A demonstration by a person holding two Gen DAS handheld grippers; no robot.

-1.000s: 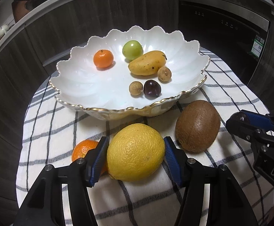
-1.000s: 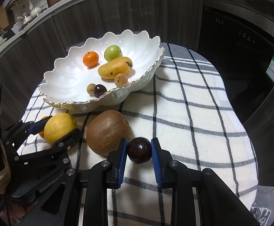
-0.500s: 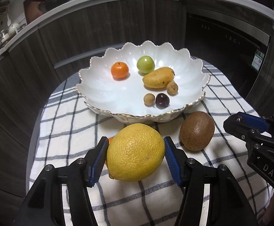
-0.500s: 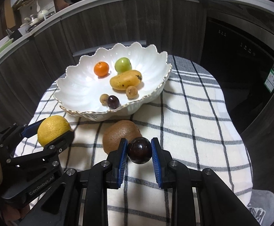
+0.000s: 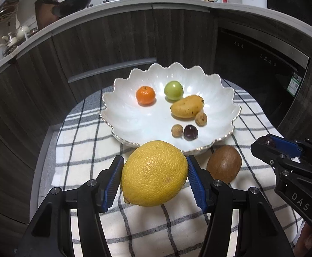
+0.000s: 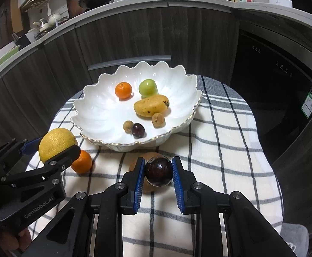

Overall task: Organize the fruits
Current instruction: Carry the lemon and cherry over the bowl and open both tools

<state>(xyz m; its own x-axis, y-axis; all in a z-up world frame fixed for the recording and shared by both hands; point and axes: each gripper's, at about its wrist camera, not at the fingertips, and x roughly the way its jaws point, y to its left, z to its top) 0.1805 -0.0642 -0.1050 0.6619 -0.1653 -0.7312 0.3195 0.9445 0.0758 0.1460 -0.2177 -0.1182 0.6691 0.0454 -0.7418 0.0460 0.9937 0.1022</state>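
Observation:
My left gripper is shut on a large yellow lemon and holds it above the checked cloth, in front of the white scalloped bowl. My right gripper is shut on a dark plum, held above the kiwi, which it mostly hides. The bowl holds a small orange, a green fruit, a mango, two small brown fruits and a dark one. The kiwi lies on the cloth. A loose orange lies beside the left gripper.
The checked cloth covers a small round table with edges close on all sides. Dark cabinets and a dishwasher front stand behind. The right gripper shows at the right of the left wrist view.
Both grippers have risen and pulled back with their fruit. The lemon and the plum are off the cloth. The loose orange is now uncovered beside the left gripper.

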